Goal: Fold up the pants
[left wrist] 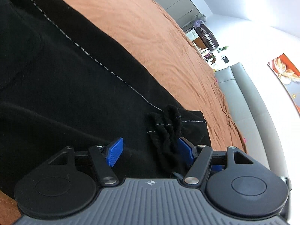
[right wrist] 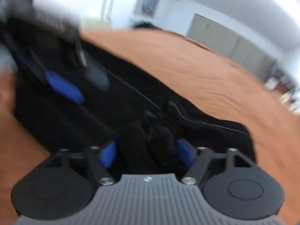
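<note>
Mostly flat black pants (left wrist: 65,71), drawstring (left wrist: 166,123) bunched

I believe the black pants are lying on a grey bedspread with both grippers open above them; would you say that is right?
Not quite: the bedspread is orange-brown, not grey, as the left wrist view shows clearly. The rest holds: the black pants lie on it, and the left gripper and right gripper both have their blue pads spread apart over the fabric.
</note>
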A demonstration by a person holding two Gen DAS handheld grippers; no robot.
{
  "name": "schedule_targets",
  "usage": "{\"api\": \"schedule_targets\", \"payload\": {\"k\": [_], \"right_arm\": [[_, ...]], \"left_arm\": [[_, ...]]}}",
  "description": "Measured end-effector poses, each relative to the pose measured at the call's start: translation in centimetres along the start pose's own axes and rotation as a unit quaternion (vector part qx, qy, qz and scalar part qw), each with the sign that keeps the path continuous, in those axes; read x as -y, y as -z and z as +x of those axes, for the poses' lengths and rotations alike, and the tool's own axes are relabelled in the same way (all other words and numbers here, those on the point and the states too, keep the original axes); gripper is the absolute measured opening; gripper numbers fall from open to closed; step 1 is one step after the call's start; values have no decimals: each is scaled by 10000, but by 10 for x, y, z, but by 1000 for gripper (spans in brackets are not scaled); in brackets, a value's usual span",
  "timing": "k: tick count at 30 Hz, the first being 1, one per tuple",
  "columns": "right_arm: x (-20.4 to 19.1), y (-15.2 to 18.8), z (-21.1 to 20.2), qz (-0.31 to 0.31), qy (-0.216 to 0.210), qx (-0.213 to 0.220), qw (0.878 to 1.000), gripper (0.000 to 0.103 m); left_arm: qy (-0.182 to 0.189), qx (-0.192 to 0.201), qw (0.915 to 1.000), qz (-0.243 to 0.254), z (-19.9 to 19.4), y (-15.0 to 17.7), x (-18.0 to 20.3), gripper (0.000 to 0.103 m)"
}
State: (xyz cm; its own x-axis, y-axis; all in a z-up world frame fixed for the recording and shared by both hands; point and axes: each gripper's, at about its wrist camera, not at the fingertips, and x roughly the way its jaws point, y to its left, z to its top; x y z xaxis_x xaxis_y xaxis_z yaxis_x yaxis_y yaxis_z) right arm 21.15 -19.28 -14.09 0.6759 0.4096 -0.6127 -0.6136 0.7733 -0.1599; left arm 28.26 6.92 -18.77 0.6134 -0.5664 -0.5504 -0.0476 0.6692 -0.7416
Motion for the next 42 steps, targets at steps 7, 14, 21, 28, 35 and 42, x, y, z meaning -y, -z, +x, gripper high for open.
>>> {"api": "schedule_targets", "payload": {"k": [7,14,21,28,35,42], "right_arm": [[47,-13,-23,1051,-232,69,9942,51],[30,-12,8,674,-209,-492,9963,25],[23,-28,-23,778,-151,176,9967,25],[-6,-15,12,-80,2,-421,9991,41],[-21,-18,19,-497,-102,-510,9974,60],[-8,-39,11,67,447,184,9988,31]], "left_arm": [[90,-76,9999,-4,0,5,6,79],[128,-89,9999,23,-9,6,3,79],[140,-31,9998,-139,-10,3,-4,79],[148,-9,9998,-100,-19,5,-5,79],[201,65,9994,-261,-25,3,-14,79],[200,174,9993,-275,-33,7,-17,79]]}}
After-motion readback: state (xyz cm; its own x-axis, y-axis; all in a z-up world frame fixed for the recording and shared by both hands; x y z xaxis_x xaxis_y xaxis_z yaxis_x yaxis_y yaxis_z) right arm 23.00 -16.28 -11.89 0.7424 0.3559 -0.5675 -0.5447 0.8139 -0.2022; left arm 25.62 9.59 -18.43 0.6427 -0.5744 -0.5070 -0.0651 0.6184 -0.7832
